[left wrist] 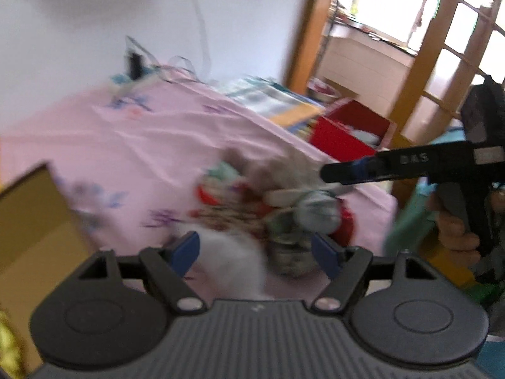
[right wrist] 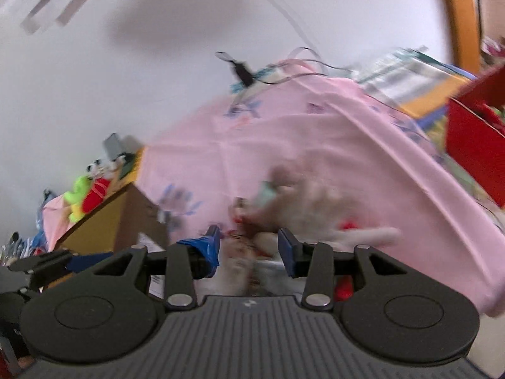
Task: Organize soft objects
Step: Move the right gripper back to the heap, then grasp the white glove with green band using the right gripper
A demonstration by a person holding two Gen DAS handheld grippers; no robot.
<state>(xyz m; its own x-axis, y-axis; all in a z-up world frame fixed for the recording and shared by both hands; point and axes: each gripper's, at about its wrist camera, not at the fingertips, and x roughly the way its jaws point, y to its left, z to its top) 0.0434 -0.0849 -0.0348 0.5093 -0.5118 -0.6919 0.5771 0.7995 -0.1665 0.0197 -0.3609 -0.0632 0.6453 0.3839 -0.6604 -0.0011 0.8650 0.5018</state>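
Note:
A blurred heap of soft toys (left wrist: 268, 211), white, grey and red, lies on a pink flowered bedsheet (left wrist: 142, 145). My left gripper (left wrist: 255, 251) hovers just in front of the heap, its blue pads wide apart with nothing between them. My right gripper (left wrist: 334, 173), held by a hand (left wrist: 454, 230), reaches in from the right above the heap. In the right wrist view the right gripper (right wrist: 251, 249) stands open over the same toys (right wrist: 303, 208), which show blurred through the gap; no pad presses on them. Part of the left gripper (right wrist: 41, 262) shows at the lower left.
A brown cardboard box (right wrist: 107, 224) stands left of the bed, with green and red plush toys (right wrist: 85, 195) beside it. A red box (left wrist: 347, 129) and colourful packages (left wrist: 271, 98) sit at the sheet's far right. Cables (right wrist: 284, 75) run along the white wall. A wooden door frame (left wrist: 306, 31) is behind.

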